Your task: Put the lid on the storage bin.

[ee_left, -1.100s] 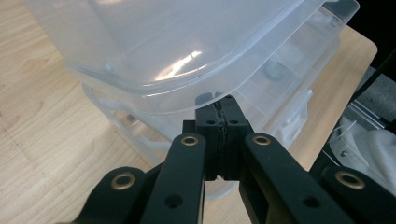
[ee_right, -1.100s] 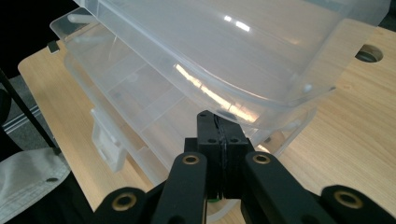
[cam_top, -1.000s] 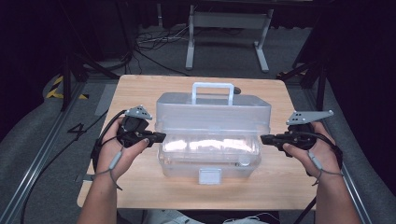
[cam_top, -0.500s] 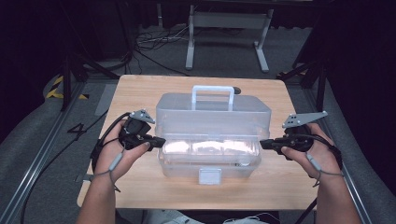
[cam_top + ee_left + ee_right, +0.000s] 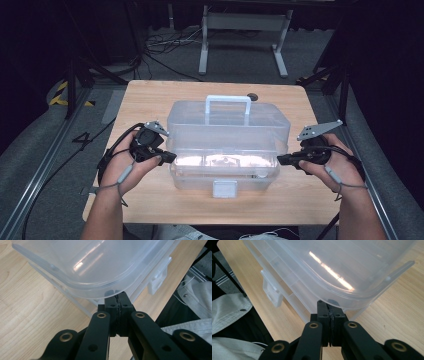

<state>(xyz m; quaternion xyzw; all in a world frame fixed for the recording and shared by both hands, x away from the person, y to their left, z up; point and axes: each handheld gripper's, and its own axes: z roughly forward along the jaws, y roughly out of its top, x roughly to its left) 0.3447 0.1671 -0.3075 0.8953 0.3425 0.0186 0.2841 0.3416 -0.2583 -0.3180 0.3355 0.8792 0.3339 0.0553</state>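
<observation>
The clear plastic box (image 5: 227, 145) sits mid-bench (image 5: 150, 100), lid raised at the front. The left gripper (image 5: 170, 157) and right gripper (image 5: 281, 160) are both fully closed, empty, with tips wedged under the lid's (image 5: 100, 270) rim at either end.

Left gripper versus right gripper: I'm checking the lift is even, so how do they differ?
The left gripper meets the clear box at its left end, the right gripper at its right end. The right gripper's grey plate rises higher than the left's. Both are shut, tips under the lid's rim.
</observation>
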